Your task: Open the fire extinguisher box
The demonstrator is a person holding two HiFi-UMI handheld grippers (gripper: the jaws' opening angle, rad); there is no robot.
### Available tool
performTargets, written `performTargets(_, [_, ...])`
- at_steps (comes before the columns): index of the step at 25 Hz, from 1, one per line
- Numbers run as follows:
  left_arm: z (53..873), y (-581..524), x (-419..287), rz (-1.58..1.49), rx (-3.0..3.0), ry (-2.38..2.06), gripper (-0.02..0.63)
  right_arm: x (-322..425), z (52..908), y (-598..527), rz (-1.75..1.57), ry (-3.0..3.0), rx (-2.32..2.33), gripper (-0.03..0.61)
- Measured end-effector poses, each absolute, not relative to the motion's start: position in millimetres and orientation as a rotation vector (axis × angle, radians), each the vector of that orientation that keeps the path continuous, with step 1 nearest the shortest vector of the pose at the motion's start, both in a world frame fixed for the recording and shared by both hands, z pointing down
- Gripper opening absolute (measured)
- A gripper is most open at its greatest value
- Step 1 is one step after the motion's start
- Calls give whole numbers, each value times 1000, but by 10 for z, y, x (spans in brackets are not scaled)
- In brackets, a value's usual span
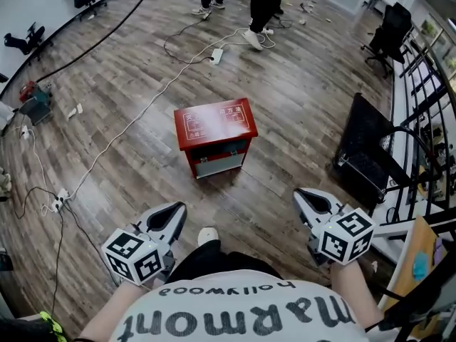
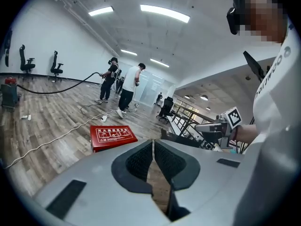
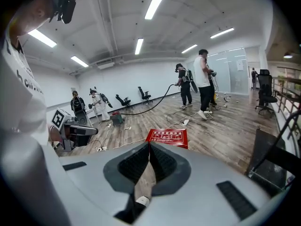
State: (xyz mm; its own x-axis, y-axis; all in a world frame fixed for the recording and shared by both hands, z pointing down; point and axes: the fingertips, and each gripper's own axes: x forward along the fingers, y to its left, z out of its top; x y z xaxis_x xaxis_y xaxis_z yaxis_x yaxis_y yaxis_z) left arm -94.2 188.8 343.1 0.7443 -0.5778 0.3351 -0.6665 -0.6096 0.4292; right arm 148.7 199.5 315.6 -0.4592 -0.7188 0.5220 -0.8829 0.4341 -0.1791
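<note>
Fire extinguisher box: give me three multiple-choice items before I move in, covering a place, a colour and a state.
1. Where is the fire extinguisher box? A on a table; B on the wooden floor; C on a chair.
2. Its top is: A red; B blue; C green.
3. The left gripper's fingers are: A wide apart; B on a cable; C together, empty.
Answers: B, it stands on the planks; A, red in every view; C, they meet with nothing between.

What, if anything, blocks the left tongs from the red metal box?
Likely yes, reachable: only wooden floor lies between the left tongs and red metal box, which stands apart ahead.
</note>
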Motion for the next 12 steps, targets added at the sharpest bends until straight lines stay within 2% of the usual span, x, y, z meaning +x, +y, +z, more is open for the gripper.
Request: performTargets(12, [3284,1246,-830,253,2480,-766,18,1315,2957,1330,581,-2301,1441,11])
